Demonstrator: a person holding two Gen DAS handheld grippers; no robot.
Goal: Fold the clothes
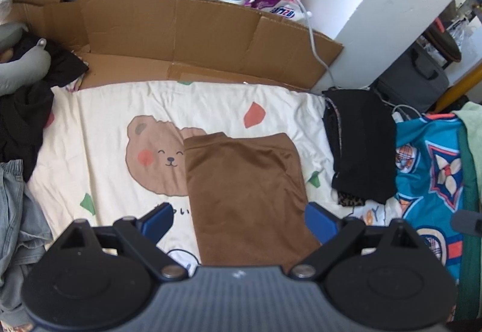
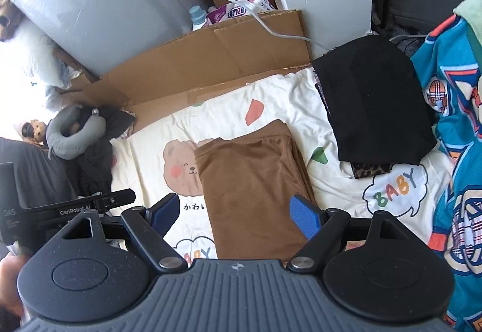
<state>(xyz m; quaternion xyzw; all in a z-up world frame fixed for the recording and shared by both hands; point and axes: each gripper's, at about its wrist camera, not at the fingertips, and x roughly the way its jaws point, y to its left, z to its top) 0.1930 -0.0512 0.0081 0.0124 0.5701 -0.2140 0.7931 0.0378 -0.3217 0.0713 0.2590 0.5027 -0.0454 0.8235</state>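
Both our left gripper [image 1: 239, 222] and right gripper [image 2: 238, 216] gape empty; we should pinch the brown garment [image 1: 247, 196]'s near corners evenly.

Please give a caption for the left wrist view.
Open left gripper above a folded brown garment on a bear-print sheet.

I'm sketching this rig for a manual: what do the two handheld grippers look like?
Both look alike. The left gripper and right gripper each have blue finger pads on black linkage arms with silver pivot pins, two round black discs, and a ribbed dark grey body. In the right wrist view, a black mount printed "GenRobot.AI" shows at left.
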